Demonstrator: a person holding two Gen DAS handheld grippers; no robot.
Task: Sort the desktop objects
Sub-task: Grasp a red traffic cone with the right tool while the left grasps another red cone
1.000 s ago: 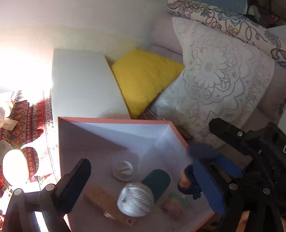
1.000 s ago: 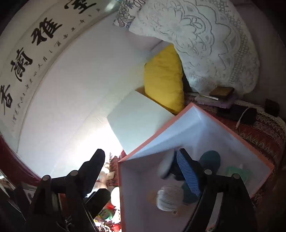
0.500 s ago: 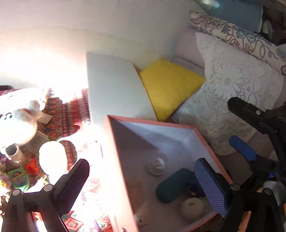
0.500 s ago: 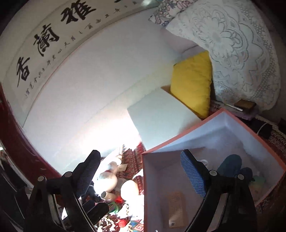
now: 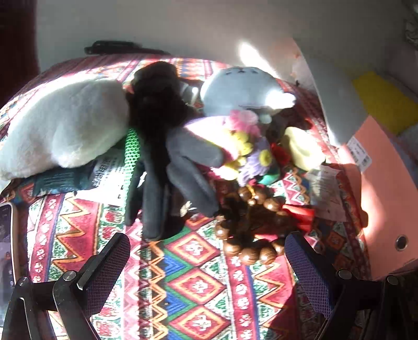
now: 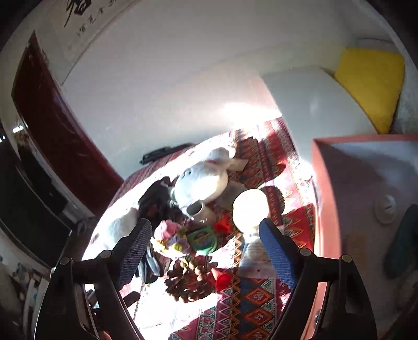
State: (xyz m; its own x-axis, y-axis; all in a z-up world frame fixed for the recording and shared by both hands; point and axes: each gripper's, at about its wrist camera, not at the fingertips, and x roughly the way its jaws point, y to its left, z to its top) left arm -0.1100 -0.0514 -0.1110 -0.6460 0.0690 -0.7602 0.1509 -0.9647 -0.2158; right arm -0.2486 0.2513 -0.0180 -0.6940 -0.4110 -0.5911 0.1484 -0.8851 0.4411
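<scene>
Currently we've got both tools wide open and empty: left tool [image 5: 206, 264] hangs over the patterned table [image 5: 193, 285], wooden bead bracelet [image 5: 248, 225] at its 1 o'clock. Right tool [image 6: 206, 243] frames the crochet flowers [image 6: 169, 238] and beads, with the pink box [image 6: 322, 198] at 3 o'clock.

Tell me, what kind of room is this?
Probably a living room at home: a yellow cushion sits in the corner, plush toys lie on a patterned cloth, and calligraphy hangs on the wall.
</scene>
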